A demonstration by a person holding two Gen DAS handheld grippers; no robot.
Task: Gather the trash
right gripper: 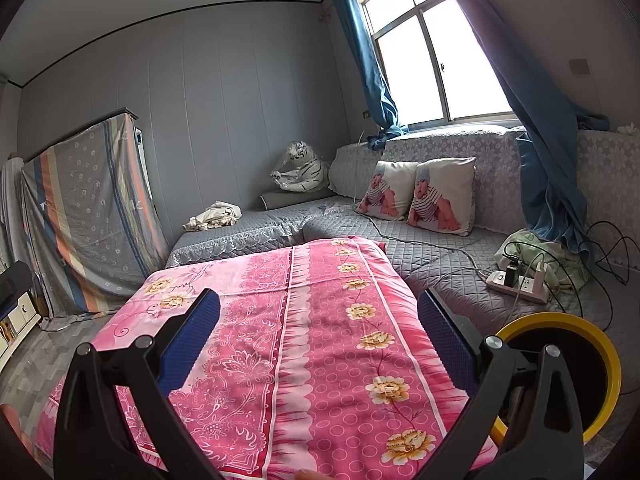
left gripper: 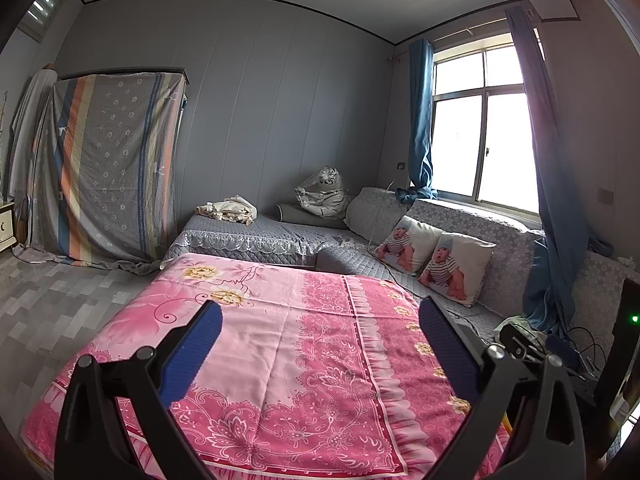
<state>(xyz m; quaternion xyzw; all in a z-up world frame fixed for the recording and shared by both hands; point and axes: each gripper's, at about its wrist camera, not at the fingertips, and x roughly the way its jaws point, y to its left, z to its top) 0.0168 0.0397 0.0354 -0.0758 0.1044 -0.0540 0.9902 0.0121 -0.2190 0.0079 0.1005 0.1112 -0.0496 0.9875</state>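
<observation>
1. Both my grippers are empty. The left gripper (left gripper: 320, 320) has its blue pads spread wide, same deal with the right gripper (right gripper: 319, 312), and both hang over the pink floral cloth (left gripper: 288, 344) with nothing between the fingers.
2. Progress: looks to me like nothing is collected yet. Honestly I can't spot any obvious trash on the cloth ahead of either tool, it's bare fabric.
3. The yellow-rimmed bin (right gripper: 592, 364) sits low on the right side of my right tool, just beside its right finger. I'd guess that's where the trash goes. Can't see whether anything is inside.
4. Possible candidates, all well ahead of the tools: one crumpled pale cloth pile (left gripper: 230, 209) on the grey sofa (left gripper: 264, 236), one plastic-wrapped tiger toy (left gripper: 322, 196) in the far corner. Can't tell if either counts as trash.
5. Counts otherwise: two baby-print cushions (left gripper: 436, 264), one power strip (right gripper: 518, 282) with plugs to the right, one window (left gripper: 480, 128).
</observation>
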